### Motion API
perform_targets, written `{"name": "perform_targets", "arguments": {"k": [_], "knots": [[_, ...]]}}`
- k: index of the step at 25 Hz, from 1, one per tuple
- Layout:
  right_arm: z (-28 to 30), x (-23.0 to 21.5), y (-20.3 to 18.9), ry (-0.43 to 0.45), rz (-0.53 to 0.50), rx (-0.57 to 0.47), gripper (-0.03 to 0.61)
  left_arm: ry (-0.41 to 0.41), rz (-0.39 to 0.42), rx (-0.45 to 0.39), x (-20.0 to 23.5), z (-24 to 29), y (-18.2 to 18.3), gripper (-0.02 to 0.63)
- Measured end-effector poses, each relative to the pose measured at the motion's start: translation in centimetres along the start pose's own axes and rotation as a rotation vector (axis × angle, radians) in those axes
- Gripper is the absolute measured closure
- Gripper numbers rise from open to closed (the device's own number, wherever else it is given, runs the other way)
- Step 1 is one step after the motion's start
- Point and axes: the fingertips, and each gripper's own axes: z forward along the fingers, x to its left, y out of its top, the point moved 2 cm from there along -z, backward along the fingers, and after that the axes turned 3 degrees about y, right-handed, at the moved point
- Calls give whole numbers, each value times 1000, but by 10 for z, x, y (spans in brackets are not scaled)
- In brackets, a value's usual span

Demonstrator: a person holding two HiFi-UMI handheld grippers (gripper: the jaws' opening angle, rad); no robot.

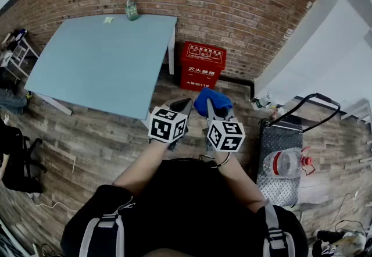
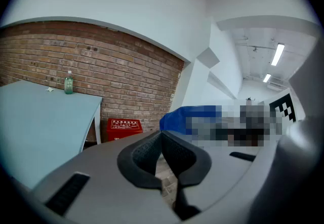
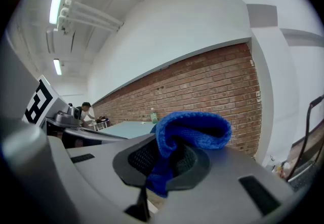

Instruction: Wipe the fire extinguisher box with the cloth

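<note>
A red fire extinguisher box (image 1: 201,66) stands on the floor against the brick wall, right of the table; it also shows low in the left gripper view as the same red box (image 2: 122,128). My right gripper (image 1: 213,111) is shut on a bunched blue cloth (image 1: 212,99), held above the floor a little short of the box. In the right gripper view the cloth (image 3: 190,134) bulges out of the jaws. My left gripper (image 1: 181,108) hangs beside it, jaws together with nothing between them. The blue cloth (image 2: 191,117) shows at its right.
A light blue table (image 1: 104,61) stands at the left with a green bottle (image 1: 132,9) at its far edge. A metal hand trolley (image 1: 283,154) carrying a large water bottle (image 1: 285,164) sits at the right. A white pillar (image 1: 325,40) rises beyond it.
</note>
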Motion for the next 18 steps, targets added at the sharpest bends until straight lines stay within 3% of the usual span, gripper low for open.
{"name": "perform_targets", "arguments": {"k": [9,18], "knots": [[7,4,-8,8,6,26,532,-18,-27,34,6,12,-15,617],[66,-35,1,69,25,50,532,26,-63,49,29,66,-3,617]]}}
